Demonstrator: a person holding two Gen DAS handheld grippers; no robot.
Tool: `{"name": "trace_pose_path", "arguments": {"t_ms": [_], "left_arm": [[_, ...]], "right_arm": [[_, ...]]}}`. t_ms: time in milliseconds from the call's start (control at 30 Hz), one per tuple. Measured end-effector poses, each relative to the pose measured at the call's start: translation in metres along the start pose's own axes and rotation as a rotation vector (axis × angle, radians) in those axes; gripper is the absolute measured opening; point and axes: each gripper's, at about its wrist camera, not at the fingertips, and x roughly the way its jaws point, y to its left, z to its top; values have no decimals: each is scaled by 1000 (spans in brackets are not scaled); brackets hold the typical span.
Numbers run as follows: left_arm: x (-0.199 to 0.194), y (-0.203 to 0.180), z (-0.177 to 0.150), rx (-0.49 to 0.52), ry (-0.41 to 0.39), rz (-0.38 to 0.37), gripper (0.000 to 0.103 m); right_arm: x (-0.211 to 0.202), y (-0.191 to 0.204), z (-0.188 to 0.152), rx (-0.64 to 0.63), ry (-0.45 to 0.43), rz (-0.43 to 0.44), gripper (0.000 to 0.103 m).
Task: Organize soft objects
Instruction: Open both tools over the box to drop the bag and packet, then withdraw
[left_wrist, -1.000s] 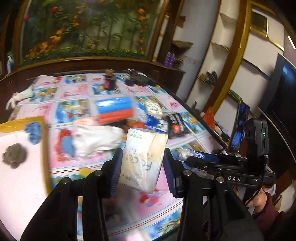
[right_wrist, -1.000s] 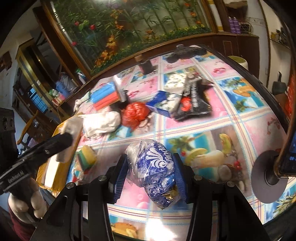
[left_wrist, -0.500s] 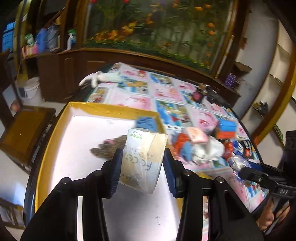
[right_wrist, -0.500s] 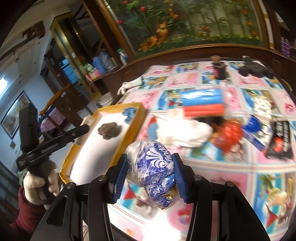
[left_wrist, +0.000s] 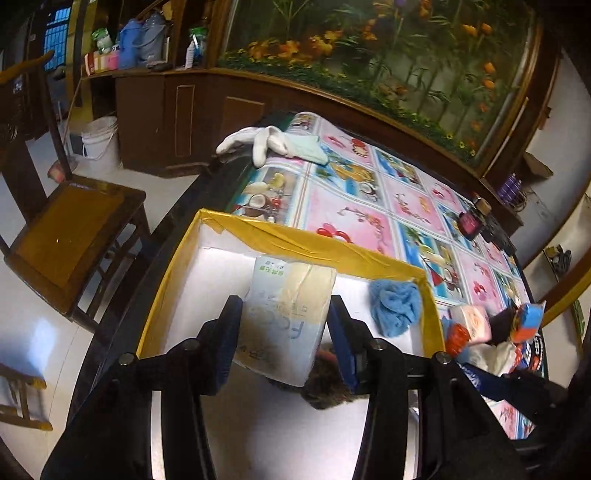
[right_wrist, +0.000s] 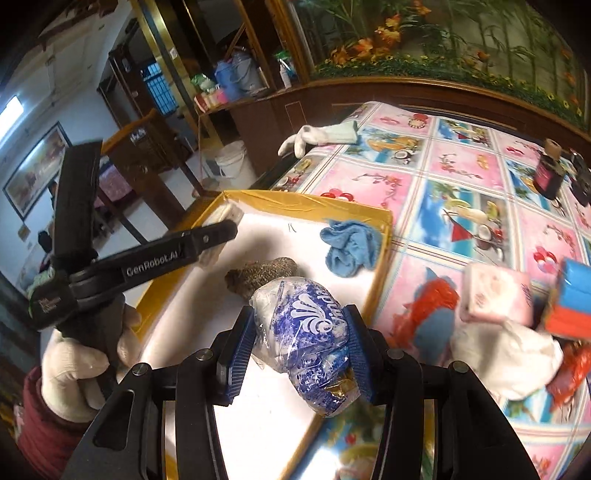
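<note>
My left gripper (left_wrist: 284, 332) is shut on a white and cream tissue pack (left_wrist: 286, 314) and holds it over the yellow-rimmed white tray (left_wrist: 295, 242). The tray holds a blue cloth (left_wrist: 395, 306) and a dark brown furry piece (left_wrist: 327, 384). My right gripper (right_wrist: 301, 354) is shut on a blue and white plastic-wrapped pack (right_wrist: 306, 343) over the tray's near right edge (right_wrist: 380, 273). The left gripper (right_wrist: 221, 232) shows in the right wrist view over the tray's far left corner, beside the blue cloth (right_wrist: 349, 245) and the furry piece (right_wrist: 264, 277).
Right of the tray lie a pink pack (right_wrist: 496, 293), a red net bag (right_wrist: 432, 306), a white cloth bundle (right_wrist: 502, 354) and a blue and red pack (right_wrist: 570, 299). White gloves (left_wrist: 266, 142) hang at the table's far corner. A wooden chair (left_wrist: 70, 225) stands left.
Both grippers have swung left with their packs. The left one has come lower over the tray's far part; the right one has come closer to the tray's edge.
</note>
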Motion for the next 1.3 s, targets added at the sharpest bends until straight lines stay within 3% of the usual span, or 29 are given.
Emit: {"name": "trace_pose_path", "arguments": {"t_ms": [133,300,433,667,1033,1167,1300], "left_arm": [[5,11,-4,-69,36,-48,50],[-14,9,-12,-93,28,-67,51],[-42,-4,-22,-85,-19,-87,51],[-89,-50,-49,-29,-72,-163,61],[-104,-137,-112,69,17,-294,64],[-103,-151,-130,91,46,-298,64],[-92,-155,-144,87,91,-256,64]], "right_arm": [[30,16,8,-19,13,-47,51],[25,23,5,-26,-22,-66,74],[-8,11,-8,-25,-83,-86,76],[-62,-24,-52,41,-129,-92,78],[-132,-98,-124,159,-155,-175,79],[-148,-129,-142,208,-153,-225,79],[-158,-157,-162,251,-148,-274,79]]}}
